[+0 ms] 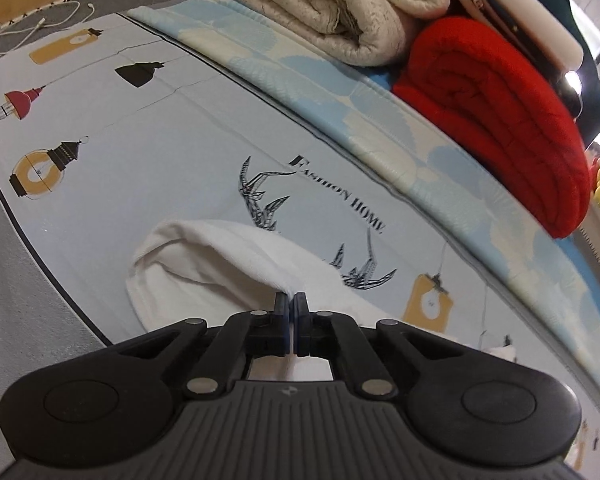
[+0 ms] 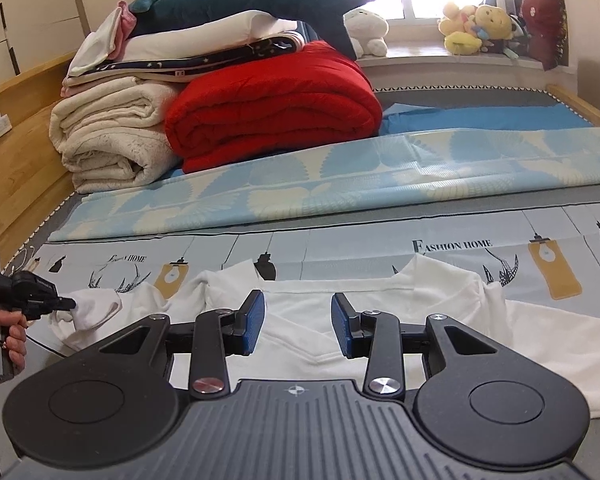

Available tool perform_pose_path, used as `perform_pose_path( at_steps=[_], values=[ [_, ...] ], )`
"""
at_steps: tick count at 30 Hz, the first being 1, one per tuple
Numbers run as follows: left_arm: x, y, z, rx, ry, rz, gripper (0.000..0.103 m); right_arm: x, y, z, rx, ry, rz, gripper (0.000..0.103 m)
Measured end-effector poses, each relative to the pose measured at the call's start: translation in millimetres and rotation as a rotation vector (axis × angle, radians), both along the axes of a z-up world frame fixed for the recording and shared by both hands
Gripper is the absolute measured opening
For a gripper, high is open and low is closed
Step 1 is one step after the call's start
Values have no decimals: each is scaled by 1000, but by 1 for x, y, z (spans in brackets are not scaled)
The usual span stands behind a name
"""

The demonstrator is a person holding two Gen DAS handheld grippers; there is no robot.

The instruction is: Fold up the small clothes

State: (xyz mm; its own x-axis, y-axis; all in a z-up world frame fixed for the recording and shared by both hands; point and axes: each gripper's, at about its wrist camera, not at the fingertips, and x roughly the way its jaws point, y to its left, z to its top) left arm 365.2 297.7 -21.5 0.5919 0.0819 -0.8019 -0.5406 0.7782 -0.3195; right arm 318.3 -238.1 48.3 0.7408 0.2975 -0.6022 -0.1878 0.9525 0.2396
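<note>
A small white garment point(image 2: 380, 320) lies spread on the printed light-blue cloth point(image 2: 380, 252) covering the bed. Its left sleeve point(image 1: 220, 264) is bunched up, and my left gripper point(image 1: 291, 300) is shut on the sleeve's edge, pinching the white fabric between its pads. From the right wrist view the left gripper point(image 2: 70, 303) shows at the far left, held by a hand point(image 2: 4, 336), its tip in the sleeve point(image 2: 96, 308). My right gripper point(image 2: 298, 320) hovers open over the garment's middle, blue pads apart with nothing between them.
A red folded blanket point(image 2: 272, 108) and a cream rolled blanket point(image 2: 108, 136) stack at the back of the bed beside pillows and a plush shark point(image 2: 260, 4). A leaf-patterned blue sheet point(image 2: 340, 184) lies behind the cloth. Plush toys point(image 2: 480, 28) sit on the windowsill. A white cable point(image 1: 32, 24) lies far left.
</note>
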Motion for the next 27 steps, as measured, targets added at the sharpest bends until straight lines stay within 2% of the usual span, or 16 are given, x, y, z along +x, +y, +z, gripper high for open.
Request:
perform_pose_path(
  at_steps=[3, 8, 12, 16, 20, 22, 24, 26, 27],
  values=[
    [0, -8, 15, -37, -44, -11, 1, 2, -2, -3, 30, 23, -4, 40],
    [-3, -54, 48, -20, -121, -137, 1, 4, -4, -7, 100, 73, 14, 40],
    [-16, -97, 65, -43, -144, -222, 1, 2, -1, -3, 111, 72, 25, 40],
    [-24, -162, 76, -13, -64, -355, 1, 0, -4, 2, 143, 71, 8, 40],
    [-47, -222, 82, -59, -95, -473, 1, -2, -8, 8, 147, 52, -18, 40],
    [-57, -244, 72, -83, -101, -523, 1, -5, -13, 10, 150, 42, -55, 40],
    [-58, -264, 53, -117, -40, -568, 1, -7, -22, 11, 163, 44, -93, 40],
    [-48, -281, 33, -152, 75, -642, 2, -10, -31, 10, 165, 47, -124, 40],
    [-43, -286, 29, -136, 109, -672, 3, -12, -36, 8, 159, 50, -139, 40]
  ],
)
